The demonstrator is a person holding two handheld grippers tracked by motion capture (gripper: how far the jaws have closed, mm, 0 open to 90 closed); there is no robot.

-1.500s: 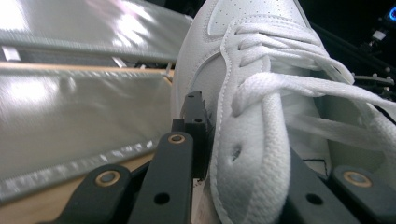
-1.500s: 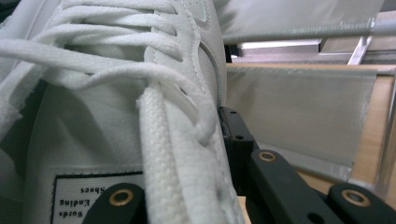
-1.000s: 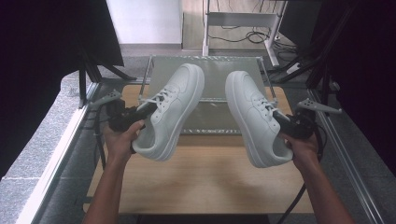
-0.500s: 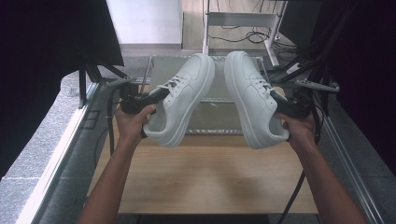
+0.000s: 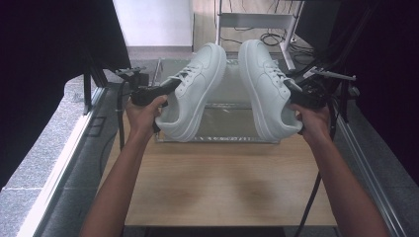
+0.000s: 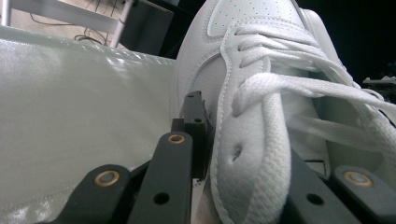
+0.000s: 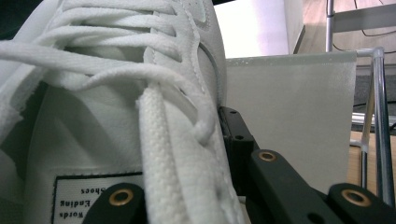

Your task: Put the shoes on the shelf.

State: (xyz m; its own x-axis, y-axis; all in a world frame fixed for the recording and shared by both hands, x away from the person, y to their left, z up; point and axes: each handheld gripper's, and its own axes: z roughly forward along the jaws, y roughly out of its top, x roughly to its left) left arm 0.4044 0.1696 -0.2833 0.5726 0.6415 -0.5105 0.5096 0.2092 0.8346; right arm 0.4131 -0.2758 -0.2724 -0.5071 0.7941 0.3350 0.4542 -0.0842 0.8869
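Two white lace-up sneakers hang in the air, toes pointing away, soles facing each other. My left gripper (image 5: 170, 86) is shut on the left sneaker (image 5: 195, 94), gripping its side wall by the lace eyelets. In the left gripper view one jaw lies outside that sneaker (image 6: 261, 93) and the other is hidden inside it. My right gripper (image 5: 291, 90) is shut the same way on the right sneaker (image 5: 267, 89). In the right gripper view, that sneaker's (image 7: 116, 93) tongue label shows, and the gripper (image 7: 187, 158) clamps the eyelet edge.
A shallow translucent bin (image 5: 232, 129) with a metal frame sits at the far end of the wooden table (image 5: 222, 182), under the sneakers. A white metal stand (image 5: 252, 19) is behind it. Black curtains flank both sides, and a grey stone ledge (image 5: 44, 143) runs along the left.
Both hands have risen and moved away from the person, carrying the sneakers. The two sneakers now hang closer together, above the bin.
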